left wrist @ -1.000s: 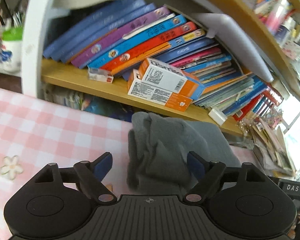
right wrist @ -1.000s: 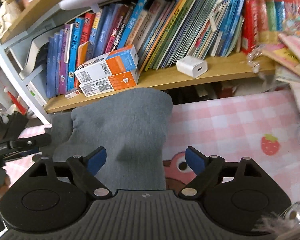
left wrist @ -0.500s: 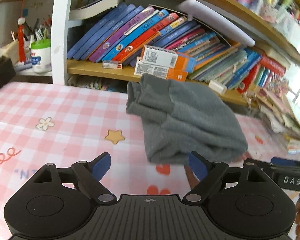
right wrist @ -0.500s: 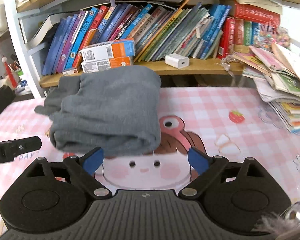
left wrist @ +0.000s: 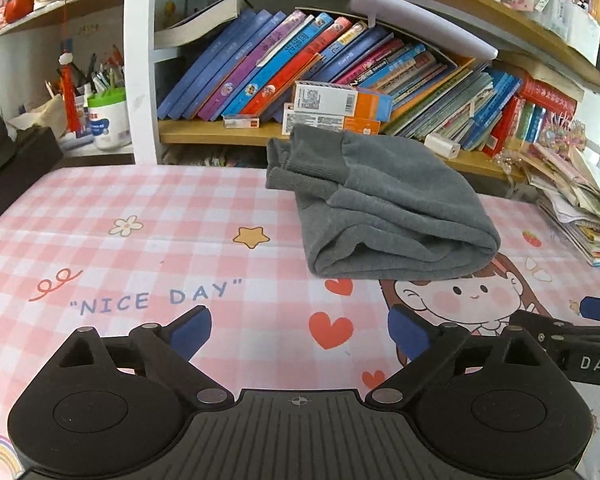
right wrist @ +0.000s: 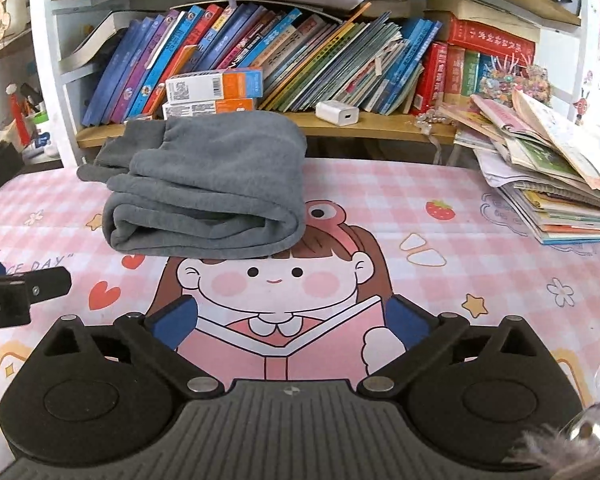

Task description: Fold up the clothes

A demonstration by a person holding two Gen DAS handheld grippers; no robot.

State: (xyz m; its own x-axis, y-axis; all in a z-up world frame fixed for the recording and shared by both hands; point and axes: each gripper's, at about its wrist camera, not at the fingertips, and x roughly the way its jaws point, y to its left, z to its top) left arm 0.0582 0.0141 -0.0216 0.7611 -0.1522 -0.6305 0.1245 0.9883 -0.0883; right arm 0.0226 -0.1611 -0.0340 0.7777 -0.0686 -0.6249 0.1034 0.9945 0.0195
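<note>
Ahead of the claw, leaning books [right wrist: 284,48] fill a wooden shelf [right wrist: 380,126], with two stacked orange-and-white boxes [right wrist: 214,94] and a white charger [right wrist: 337,113] in front. A magazine pile [right wrist: 548,184] lies ahead to the right on the pink checked tablecloth [right wrist: 440,292].

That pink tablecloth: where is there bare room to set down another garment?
Bare cloth lies left of the folded grey garment, around the "NICE DAY" lettering, and in front over the cartoon girl. The right edge is crowded by a paper stack; the bookshelf borders the back.

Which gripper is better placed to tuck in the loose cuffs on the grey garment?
Left, probably. The cuffs poke out on the folded grey garment's left side, nearer the left gripper. Both it and the right gripper are opening, empty and clear of it.
</note>
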